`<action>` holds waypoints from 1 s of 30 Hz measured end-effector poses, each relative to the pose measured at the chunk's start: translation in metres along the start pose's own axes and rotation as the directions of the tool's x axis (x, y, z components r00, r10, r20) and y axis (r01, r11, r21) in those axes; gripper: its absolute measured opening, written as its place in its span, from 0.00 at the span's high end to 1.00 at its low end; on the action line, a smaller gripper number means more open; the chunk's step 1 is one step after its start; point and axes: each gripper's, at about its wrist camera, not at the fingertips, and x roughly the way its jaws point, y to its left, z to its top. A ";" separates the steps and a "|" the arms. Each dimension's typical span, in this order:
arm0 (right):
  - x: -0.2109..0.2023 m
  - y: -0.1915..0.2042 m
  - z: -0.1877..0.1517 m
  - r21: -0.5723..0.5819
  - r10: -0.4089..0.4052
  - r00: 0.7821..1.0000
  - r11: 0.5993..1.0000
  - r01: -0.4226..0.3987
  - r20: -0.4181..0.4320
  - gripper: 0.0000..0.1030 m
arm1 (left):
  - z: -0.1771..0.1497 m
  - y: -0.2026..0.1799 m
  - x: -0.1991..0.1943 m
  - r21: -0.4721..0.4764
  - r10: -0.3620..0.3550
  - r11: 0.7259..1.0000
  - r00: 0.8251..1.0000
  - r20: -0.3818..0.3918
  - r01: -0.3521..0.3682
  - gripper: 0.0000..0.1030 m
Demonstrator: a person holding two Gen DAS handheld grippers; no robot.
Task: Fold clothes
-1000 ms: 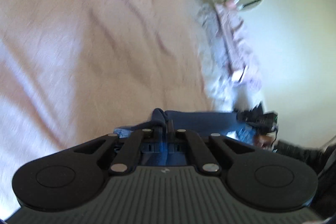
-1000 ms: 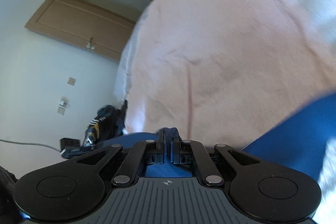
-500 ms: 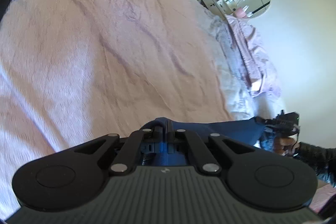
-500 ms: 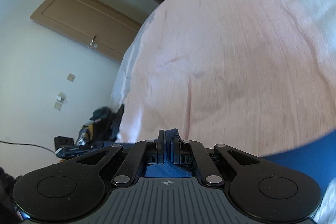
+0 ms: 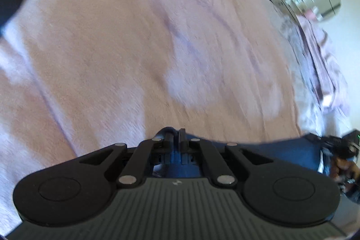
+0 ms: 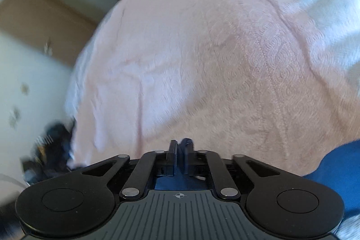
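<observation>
My left hand-held gripper (image 5: 176, 138) is clamped on the blue garment (image 5: 281, 151) over the pink bedspread (image 5: 126, 44), while my right hand-held gripper (image 6: 180, 151) has just been opening, cloth between its parted jaws.

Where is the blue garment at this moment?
The blue garment hangs at the near edge of the pink bedspread, stretched between the left gripper, shut on one corner, and the right gripper, whose jaws have just been opening around another.

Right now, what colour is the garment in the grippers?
Dark blue garment; clearest in the right wrist view.
</observation>
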 end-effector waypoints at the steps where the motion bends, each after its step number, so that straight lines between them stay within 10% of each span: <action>1: 0.002 0.000 0.003 0.003 -0.001 1.000 1.000 0.001 -0.007 0.89 | 0.002 0.003 0.001 -0.015 0.005 1.000 1.000 0.003 -0.005 0.99; 6: 0.019 -0.006 0.017 0.071 -0.026 0.993 0.997 0.035 -0.117 0.85 | 0.001 0.002 0.000 0.005 0.030 1.000 0.999 -0.020 -0.030 0.99; 8: 0.026 -0.014 0.021 0.117 -0.079 0.977 0.988 0.103 -0.198 0.59 | -0.002 0.003 -0.005 0.007 0.077 0.997 0.997 -0.029 -0.077 0.99; 12: -0.011 -0.025 0.030 0.158 -0.211 0.977 0.965 0.210 -0.010 0.58 | -0.007 0.019 -0.020 -0.052 0.171 0.984 0.985 -0.020 -0.172 1.00; 17: -0.043 0.024 0.007 -0.090 -0.139 0.986 0.985 0.147 0.088 0.56 | -0.009 -0.007 -0.036 0.047 0.148 0.988 0.989 0.027 -0.149 0.99; 22: -0.002 0.061 -0.057 -0.233 -0.028 0.998 0.972 0.015 -0.051 0.56 | -0.024 -0.067 0.008 0.227 0.038 0.973 0.998 -0.041 -0.028 0.96; 30: -0.037 -0.004 -0.090 -0.269 -0.214 0.973 0.946 0.184 -0.088 0.56 | -0.040 -0.078 0.050 0.350 0.200 0.927 0.968 -0.150 -0.137 0.95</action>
